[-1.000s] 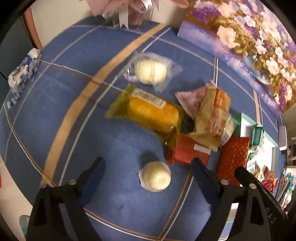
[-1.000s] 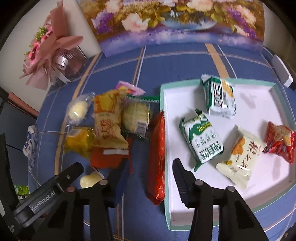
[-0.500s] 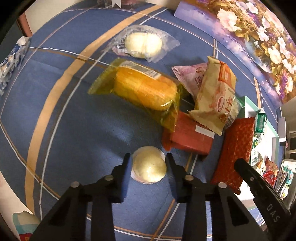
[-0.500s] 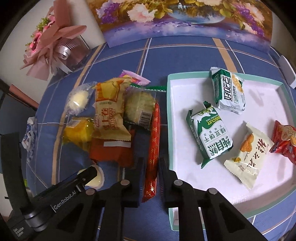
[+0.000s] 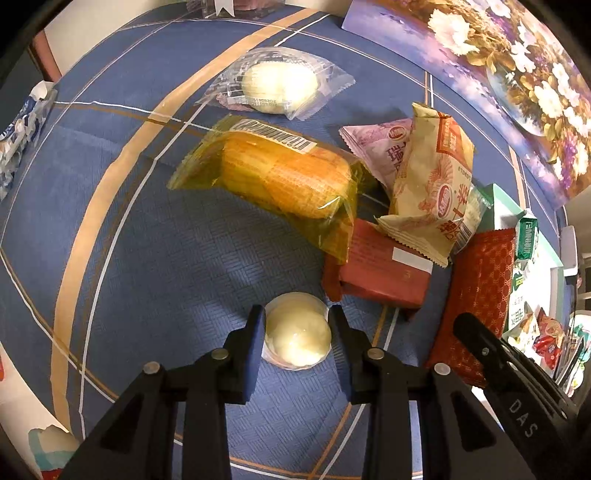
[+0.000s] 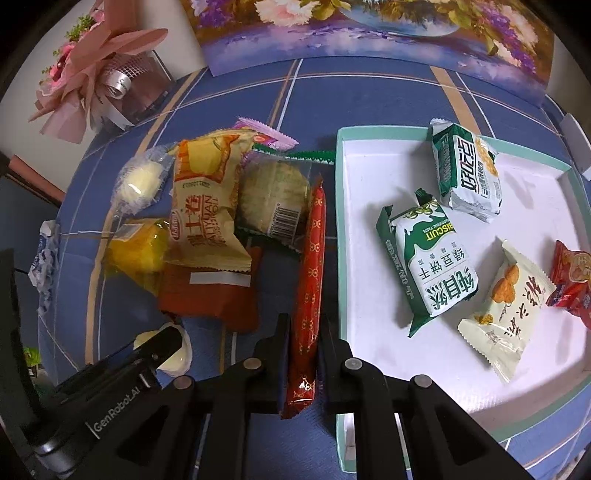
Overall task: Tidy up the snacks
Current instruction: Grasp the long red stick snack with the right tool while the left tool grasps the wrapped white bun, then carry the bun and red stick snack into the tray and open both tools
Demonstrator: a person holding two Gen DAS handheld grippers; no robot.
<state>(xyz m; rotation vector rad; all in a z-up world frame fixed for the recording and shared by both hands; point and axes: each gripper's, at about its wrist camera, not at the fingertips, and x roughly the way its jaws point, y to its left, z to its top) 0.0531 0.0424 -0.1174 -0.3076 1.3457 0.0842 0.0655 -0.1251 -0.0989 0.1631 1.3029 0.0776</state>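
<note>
Blue plaid tablecloth (image 5: 155, 258) (floral painting (image 6: 369, 33) behind)

Snacks in tray (image 6: 341, 229): four — two green biscuit packs (image 6: 428, 266), one cream packet (image 6: 506, 310), one red packet (image 6: 570, 280)
Snacks on tablecloth (image 5: 155, 266): eight
Grippers: two

A small round cream-white jelly cup (image 5: 297, 338) sits low in the frame's centre on the blue cloth, pinched between two black fingers. Just right of it lies a long red gold-patterned packet (image 6: 308, 280), stood on edge and likewise clamped. Above, a heap: a yellow cake in clear wrap (image 5: 284, 177), a beige crimped bag (image 5: 432, 181) leaning over a flat red pack (image 5: 380, 273), and a pale bun in clear film (image 5: 277, 86) at the upper centre. At right, the white tray (image 6: 369, 369) holds two green biscuit packs (image 6: 430, 258), a cream pouch (image 6: 506, 310) and a red wrapper (image 6: 572, 280).
</note>
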